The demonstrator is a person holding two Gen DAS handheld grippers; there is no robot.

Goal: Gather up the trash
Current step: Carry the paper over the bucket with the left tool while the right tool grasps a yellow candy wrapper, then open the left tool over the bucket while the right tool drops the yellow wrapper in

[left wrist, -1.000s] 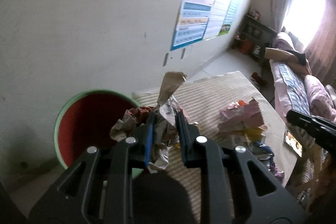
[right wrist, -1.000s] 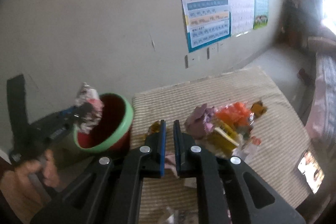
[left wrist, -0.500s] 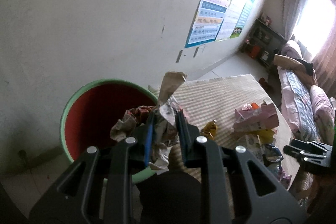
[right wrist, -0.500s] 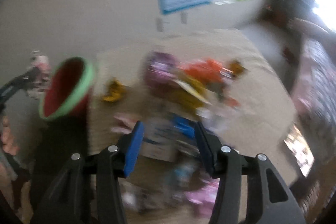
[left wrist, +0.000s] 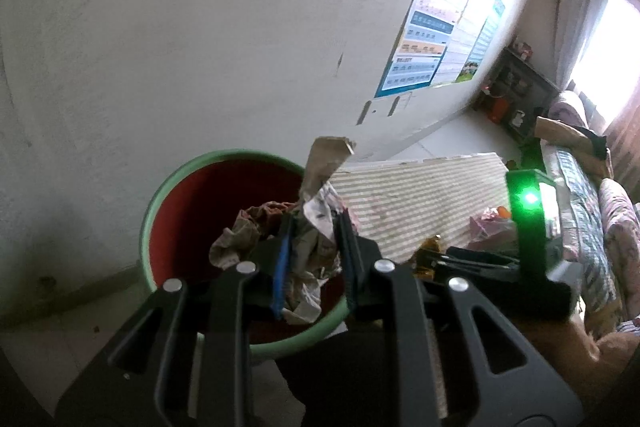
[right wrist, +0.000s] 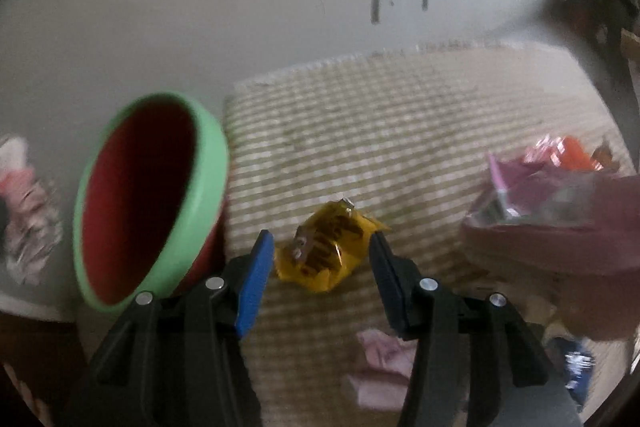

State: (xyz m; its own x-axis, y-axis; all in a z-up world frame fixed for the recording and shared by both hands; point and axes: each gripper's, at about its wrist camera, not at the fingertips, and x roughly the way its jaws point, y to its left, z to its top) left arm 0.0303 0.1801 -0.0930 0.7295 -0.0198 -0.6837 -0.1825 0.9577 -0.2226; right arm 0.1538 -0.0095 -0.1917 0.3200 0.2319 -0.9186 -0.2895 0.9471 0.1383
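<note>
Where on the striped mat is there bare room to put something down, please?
The mat is bare along its far side, between the bin and the pink wrappers. The near side is crowded: the yellow wrapper lies between the open right claw fingers, and pink scraps lie nearer.

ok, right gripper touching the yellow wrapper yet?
Apart. The right wrist view shows the right gripper open, with striped tablecloth visible between each finger and the yellow wrapper.
</note>
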